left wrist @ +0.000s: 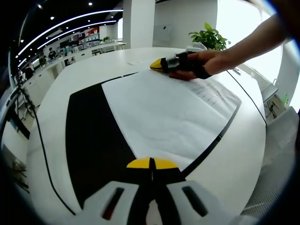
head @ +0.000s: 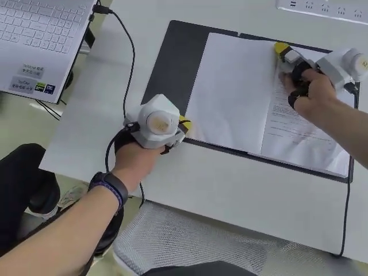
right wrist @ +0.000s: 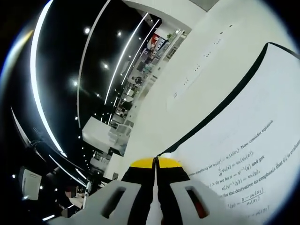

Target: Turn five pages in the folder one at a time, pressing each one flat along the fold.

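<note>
The folder (head: 172, 57) was black. Its pages (head: 236, 92) were white, one with small black print. The left gripper (head: 184, 123) and the right gripper (head: 281, 49) were white with yellow tips.

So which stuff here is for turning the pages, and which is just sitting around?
For the job: black folder, turned blank page, printed page, left gripper, right gripper.
Just lying about: laptop, power strip, potted plant.
</note>
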{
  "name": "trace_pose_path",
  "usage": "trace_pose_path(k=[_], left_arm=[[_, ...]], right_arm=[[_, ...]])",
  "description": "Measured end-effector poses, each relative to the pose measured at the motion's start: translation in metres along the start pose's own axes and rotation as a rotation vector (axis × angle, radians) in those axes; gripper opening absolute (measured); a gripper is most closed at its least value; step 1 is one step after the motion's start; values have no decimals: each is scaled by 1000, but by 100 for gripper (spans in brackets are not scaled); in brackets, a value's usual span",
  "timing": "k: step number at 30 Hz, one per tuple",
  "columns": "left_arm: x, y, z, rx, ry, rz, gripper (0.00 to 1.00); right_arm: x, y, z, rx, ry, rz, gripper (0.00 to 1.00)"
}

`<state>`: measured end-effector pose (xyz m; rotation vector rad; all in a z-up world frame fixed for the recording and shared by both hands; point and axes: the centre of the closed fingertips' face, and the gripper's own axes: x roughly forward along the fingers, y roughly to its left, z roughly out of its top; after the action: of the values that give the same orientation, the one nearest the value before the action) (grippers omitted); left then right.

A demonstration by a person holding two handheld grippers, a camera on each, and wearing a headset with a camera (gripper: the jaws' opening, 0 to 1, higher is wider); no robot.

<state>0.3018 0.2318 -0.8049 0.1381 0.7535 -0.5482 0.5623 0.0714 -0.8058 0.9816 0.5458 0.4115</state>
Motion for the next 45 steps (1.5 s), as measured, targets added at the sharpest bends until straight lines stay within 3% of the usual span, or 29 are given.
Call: trace_pose_path(k=[3, 10, 20, 26, 29, 34, 38, 40, 45], left_arm=[[1, 0, 0, 1, 1, 2, 0], [1, 1, -1, -1, 1, 6, 0], [1, 1, -1, 0, 1, 7, 0], [1, 1, -1, -1, 0, 6, 0], [1, 0, -1, -4, -1, 6, 0], [1, 0, -2, -1, -1, 3, 0], [0, -1, -2, -1, -2, -2, 0], [2, 0, -3, -4, -4, -3, 0], [4, 2, -4, -21, -8, -4, 0]], right_arm=[[5, -3, 5, 19, -25, -10, 0], [3, 0, 1, -17, -7, 2, 0], [-21, 12, -26, -103, 113, 60, 0], [-39, 18, -43, -127, 150, 84, 0], [-40, 16, -43, -131, 167, 90, 0], [-67, 29, -66, -162, 225, 120, 0], [-84, 30, -79, -159, 253, 139, 0], [-97, 38, -91, -183, 282, 158, 0], [-115, 42, -101, -174, 294, 165, 0]])
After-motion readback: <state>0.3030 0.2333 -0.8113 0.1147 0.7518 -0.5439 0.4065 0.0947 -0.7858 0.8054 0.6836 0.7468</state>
